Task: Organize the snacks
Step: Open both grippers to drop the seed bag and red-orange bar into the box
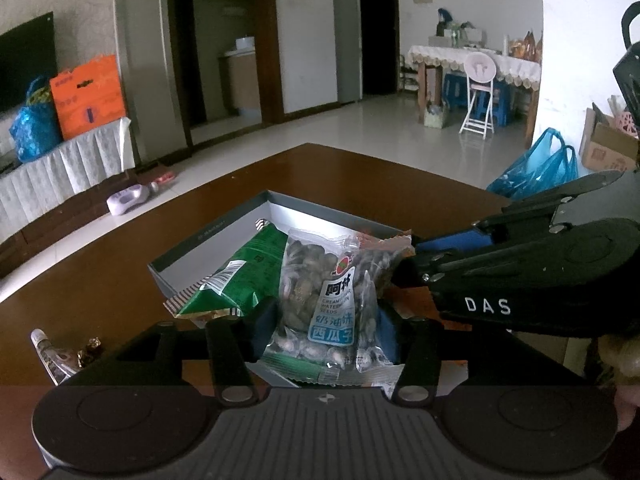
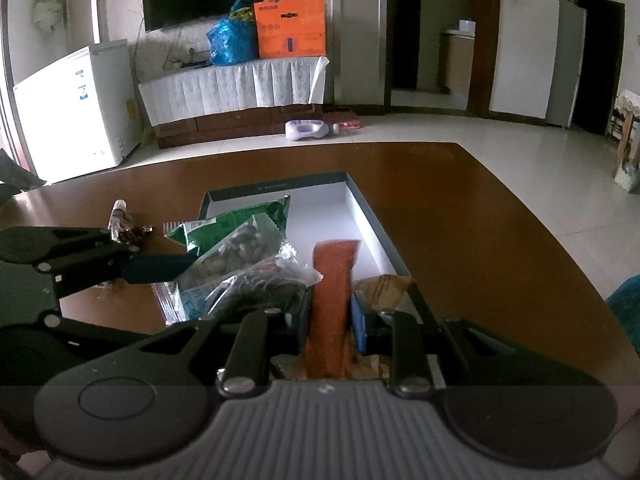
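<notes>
Watermelon-seed packet: the clear plastic packet of dark seeds with a white and blue label [image 1: 320, 304] stands upright between the two fingers of the left gripper [image 1: 320, 320], its lower seal just ahead of the gripper body.
Left fingers: the blue-padded fingers [image 1: 266, 320] are closed in on the packet from both sides, clamped on its lower half.
Orange packet: the narrow orange foil snack packet [image 2: 332, 300] runs lengthwise between the fingers of the right gripper [image 2: 330, 312], its far end reaching over the box.
Right fingers: the blue pad [image 2: 360, 324] and its partner press against the orange packet's sides, gripping it.
Green bag: the green foil snack bag with a striped seal [image 1: 236, 276] lies tilted in the box, touching the seed packet's left side in the left wrist view.
Brown wrapper: a crumpled brown wrapper [image 2: 384, 286] sits just beside the right gripper's right finger, at the box's near edge.
Box: the shallow grey box with a white inside [image 2: 360, 204] lies open on the table under both grippers.
Table: the brown wooden table [image 2: 480, 240] carries the box.
Loose snacks: a small silvery packet [image 2: 118, 216] and a dark wrapped candy [image 2: 138, 234] lie on the table outside the box, near the left gripper.
</notes>
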{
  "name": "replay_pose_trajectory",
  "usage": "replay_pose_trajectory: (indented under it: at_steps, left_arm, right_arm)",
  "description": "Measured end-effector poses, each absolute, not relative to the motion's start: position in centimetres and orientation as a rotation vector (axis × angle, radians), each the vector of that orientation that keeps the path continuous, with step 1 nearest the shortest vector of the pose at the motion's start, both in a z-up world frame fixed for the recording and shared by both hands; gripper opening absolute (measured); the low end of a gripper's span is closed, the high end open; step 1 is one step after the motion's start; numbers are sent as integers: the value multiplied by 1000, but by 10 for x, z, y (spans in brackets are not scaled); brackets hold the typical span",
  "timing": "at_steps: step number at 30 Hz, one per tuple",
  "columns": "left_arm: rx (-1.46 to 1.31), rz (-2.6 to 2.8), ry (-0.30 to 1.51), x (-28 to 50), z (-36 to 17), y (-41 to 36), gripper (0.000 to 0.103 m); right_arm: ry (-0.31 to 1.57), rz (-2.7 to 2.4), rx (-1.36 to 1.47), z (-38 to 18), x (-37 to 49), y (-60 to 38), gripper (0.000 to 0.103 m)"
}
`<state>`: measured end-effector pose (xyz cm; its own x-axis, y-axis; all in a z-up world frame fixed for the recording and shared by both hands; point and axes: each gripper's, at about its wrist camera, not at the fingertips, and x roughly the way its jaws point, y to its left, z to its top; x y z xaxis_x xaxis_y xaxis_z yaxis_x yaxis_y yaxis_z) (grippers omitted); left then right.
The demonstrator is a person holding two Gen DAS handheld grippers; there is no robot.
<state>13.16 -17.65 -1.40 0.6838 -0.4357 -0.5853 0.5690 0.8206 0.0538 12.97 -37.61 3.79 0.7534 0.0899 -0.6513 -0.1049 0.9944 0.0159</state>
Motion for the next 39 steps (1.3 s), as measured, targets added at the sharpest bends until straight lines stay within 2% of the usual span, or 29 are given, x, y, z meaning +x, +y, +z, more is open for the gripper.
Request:
replay_pose_trajectory:
  at_steps: [9, 12, 20, 27, 34, 39]
  left_arm:
    - [243, -581, 597, 129, -14, -177, 64]
    - [249, -588, 601, 127, -15, -179, 68]
    - [272, -629, 582, 120, -14, -185, 74]
    - [273, -625, 554, 114, -11, -180, 83]
    - [269, -622, 548, 109, -8, -168, 85]
    - [233, -672, 583, 107, -11, -165, 89]
  right_arm:
    - [714, 88, 8, 36, 130, -381, 24]
    - [693, 77, 13, 37, 127, -385, 36]
    - [612, 24, 35, 50, 121, -394, 44]
    - [602, 62, 43, 53, 119, -386, 48]
    - [598, 101, 41, 58, 119, -372, 49]
    - [583, 119, 36, 61, 117, -363, 53]
